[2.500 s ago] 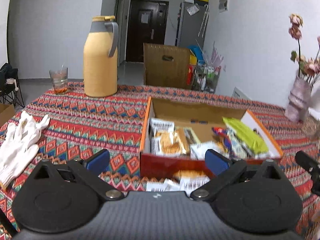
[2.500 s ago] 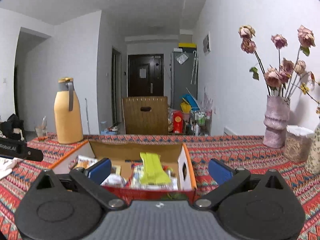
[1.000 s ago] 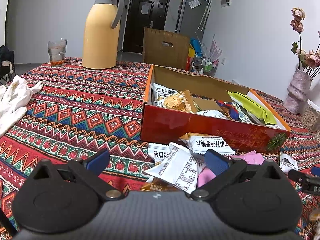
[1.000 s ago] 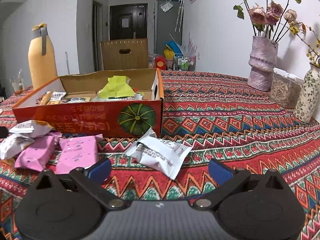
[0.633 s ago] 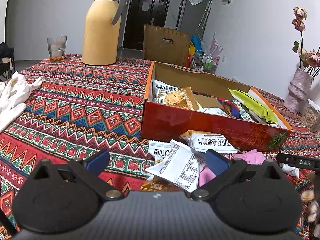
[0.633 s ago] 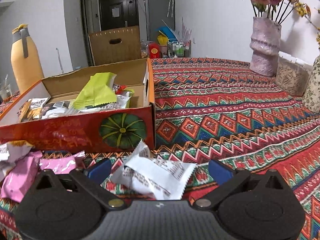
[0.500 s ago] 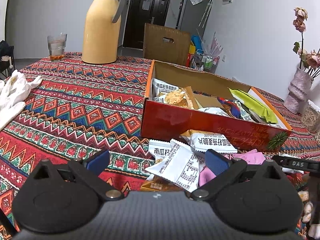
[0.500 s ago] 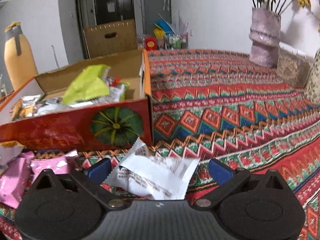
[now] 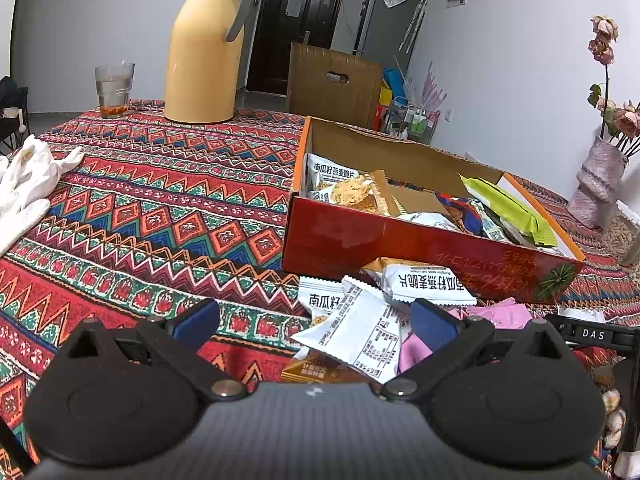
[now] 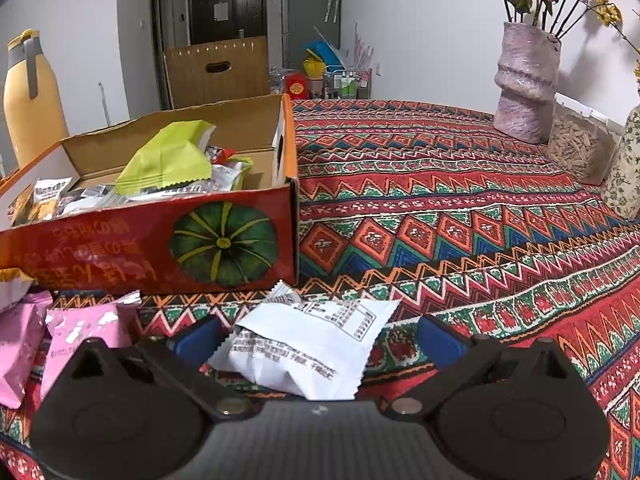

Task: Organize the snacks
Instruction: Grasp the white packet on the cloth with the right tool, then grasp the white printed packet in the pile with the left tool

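Note:
An open red cardboard box (image 9: 380, 240) (image 10: 132, 252) holds several snack packets, among them a lime-green one (image 10: 168, 160) (image 9: 508, 206). Loose white packets (image 9: 356, 332) and pink packets (image 9: 500, 314) (image 10: 80, 328) lie on the cloth in front of it. My left gripper (image 9: 314, 320) hovers open just short of that pile, one white packet reaching between its fingers. My right gripper (image 10: 316, 338) is open around a single white packet (image 10: 308, 344) lying flat near the box's right corner; the pads stand apart from it.
A yellow thermos (image 9: 204, 44) (image 10: 28, 100) and a glass (image 9: 114, 86) stand at the far left, white gloves (image 9: 28, 180) at the left edge. A pink vase with flowers (image 10: 524, 80) (image 9: 592, 184), a seed container (image 10: 576, 144) and a patterned vase (image 10: 628, 168) line the right side.
Both grippers have come down from above the box to table level in front of it. The right one has closed in until the white packet lies between its open fingers.

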A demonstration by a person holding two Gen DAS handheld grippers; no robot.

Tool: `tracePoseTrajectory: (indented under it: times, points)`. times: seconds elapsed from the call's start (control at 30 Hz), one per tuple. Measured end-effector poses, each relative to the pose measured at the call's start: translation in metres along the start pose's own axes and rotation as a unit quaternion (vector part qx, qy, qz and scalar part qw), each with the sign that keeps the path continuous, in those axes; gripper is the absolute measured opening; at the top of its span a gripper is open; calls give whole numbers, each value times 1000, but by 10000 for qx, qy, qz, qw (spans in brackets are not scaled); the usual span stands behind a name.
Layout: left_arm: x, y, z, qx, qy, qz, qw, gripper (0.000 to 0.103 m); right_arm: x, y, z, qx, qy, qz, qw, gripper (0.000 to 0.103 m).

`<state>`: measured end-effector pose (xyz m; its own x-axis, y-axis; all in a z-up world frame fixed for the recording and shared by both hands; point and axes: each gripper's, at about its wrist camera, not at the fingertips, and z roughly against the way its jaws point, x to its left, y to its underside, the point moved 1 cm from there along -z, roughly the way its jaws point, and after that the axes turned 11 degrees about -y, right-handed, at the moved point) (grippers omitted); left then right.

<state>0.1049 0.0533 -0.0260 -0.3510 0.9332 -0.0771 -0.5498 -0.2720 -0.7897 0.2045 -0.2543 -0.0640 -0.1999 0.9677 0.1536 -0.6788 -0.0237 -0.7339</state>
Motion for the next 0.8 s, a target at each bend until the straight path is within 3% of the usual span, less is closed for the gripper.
tracePoseTrajectory:
  times: [0.07,0.17,0.3,0.47,0.8]
  points:
    - [1,0,0,-2,12,9,10000,103,1,0,2,-18,-67,45,10000,99]
    - [1,0,0,17,27,16,10000,103,6,3,10,-79,-242,193,9995,75]
    - [1,0,0,11,38,23,10000,103,12,9,20,-194,-451,325,9983,23]
    - [0,0,1,15,34,19,10000,103,16,15,25,-427,-431,352,9975,20]
    - [-1,1,0,27,21,-3,10000,103,11,22,56,-1357,-326,285,9898,19]
